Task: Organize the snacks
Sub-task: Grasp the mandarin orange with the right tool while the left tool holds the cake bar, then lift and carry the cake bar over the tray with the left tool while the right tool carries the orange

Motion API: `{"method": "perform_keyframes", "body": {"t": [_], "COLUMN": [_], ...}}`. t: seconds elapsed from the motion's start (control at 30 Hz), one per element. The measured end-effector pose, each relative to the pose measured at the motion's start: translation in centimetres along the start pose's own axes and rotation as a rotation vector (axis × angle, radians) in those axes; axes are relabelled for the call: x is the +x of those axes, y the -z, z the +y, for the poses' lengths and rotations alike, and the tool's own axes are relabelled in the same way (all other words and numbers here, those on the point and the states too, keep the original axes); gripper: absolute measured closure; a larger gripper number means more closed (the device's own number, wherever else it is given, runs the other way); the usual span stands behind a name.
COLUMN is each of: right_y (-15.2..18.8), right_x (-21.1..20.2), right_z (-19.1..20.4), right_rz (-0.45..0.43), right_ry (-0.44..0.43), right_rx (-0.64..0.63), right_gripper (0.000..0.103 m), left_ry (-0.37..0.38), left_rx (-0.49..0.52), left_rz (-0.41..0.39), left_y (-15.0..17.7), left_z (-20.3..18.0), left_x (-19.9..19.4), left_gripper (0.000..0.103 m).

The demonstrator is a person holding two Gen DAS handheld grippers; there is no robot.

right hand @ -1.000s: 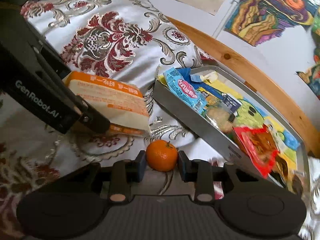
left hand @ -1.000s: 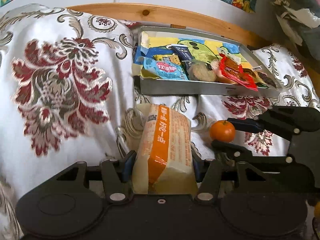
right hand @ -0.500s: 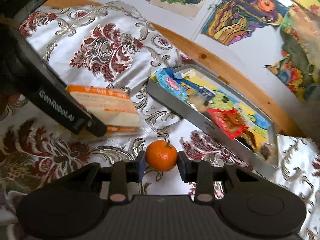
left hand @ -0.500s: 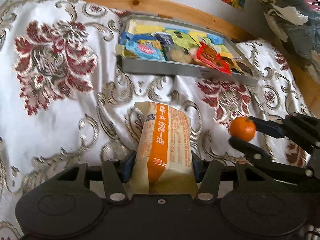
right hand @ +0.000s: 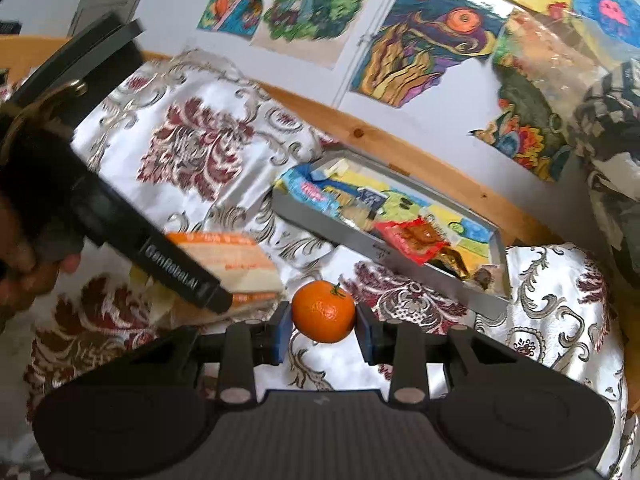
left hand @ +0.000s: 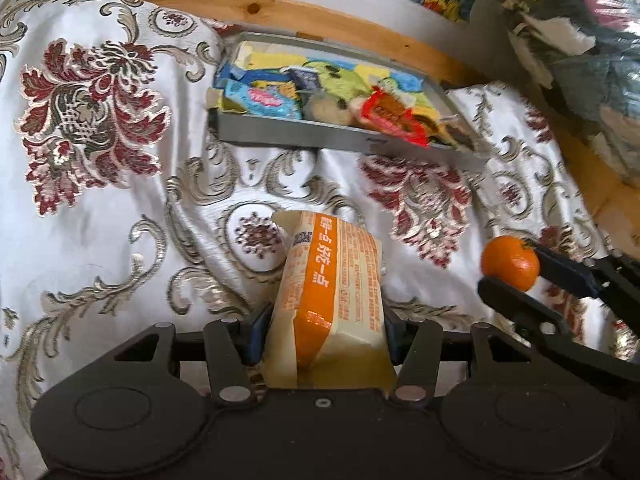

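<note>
- A white cloth (left hand: 120, 240) with dark red flowers and silver scrolls fills the lower and middle frame in both wrist views; it lies over a soft surface, bed or bench I cannot tell.
- Bottom centre of the left wrist view: the left gripper (left hand: 324, 332) is closed part-way onto one orange-and-cream snack packet (left hand: 332, 300). Its blue pads press the packet's two sides, and the packet stands on end, leaning up the frame.
- Bottom centre of the right wrist view: the right gripper (right hand: 323, 330) is narrowed onto one mandarin (right hand: 323, 311), a pad against each side, green stem up.
- In the left wrist view the mandarin (left hand: 510, 262) shows at right of centre, pinched between the right gripper's fingers, just right of the packet and apart from it.
- In the right wrist view the left gripper's black body crosses the left half of the frame, with the packet (right hand: 236, 264) beyond its tip, left of the mandarin.
- Further up, one grey metal tray (left hand: 288, 136) sits on the cloth, well apart from both grippers. It holds several loose snacks, among them a blue wrapper (left hand: 260, 102) at left and a red wrapper (left hand: 394, 114) at right; the exact count is unclear.
- Behind the tray runs a wooden rail (right hand: 440, 160); on the white wall above it hang several coloured drawings (right hand: 424, 40).
</note>
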State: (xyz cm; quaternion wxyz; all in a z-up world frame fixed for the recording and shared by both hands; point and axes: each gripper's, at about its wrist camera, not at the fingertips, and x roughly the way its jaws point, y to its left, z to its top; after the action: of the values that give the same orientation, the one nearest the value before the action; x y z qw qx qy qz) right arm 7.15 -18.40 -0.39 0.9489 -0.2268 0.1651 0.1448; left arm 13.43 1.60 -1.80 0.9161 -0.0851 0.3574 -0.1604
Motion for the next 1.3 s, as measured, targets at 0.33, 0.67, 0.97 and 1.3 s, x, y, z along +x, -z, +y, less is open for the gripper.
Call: {"method": "perform_keyframes", "body": {"t": [0.33,0.67,0.97,1.3], "right_y": [1.4,2.2,1.2,0.7], "right_x": [0.2,0.9,1.4,3.3], "right_z": [-1.7,-1.8,-2.8,-4.7], "right_rz": [-0.019,-0.002,-0.016,0.0], "right_ry": [0.015,0.001,0.005,-0.011], "right_rx": [0.124,0.147,0.179,0.244], "right_gripper": [0.065,0.065,0.065,0.065], "left_ry": [0.093,0.095,0.101,0.052], "left_rx": [-0.101,-0.105,-0.143,-0.163], "left_rz": [-0.065,-0.102,-0.15,-0.268], "left_y": [0.3,0.1,-1.2,-5.6], "left_z": [0.1,0.1,0.6,1.1], "left_x": [0.1,0.0,0.2,0.2], "left_gripper": [0.048,0.048,0.048,0.048]}}
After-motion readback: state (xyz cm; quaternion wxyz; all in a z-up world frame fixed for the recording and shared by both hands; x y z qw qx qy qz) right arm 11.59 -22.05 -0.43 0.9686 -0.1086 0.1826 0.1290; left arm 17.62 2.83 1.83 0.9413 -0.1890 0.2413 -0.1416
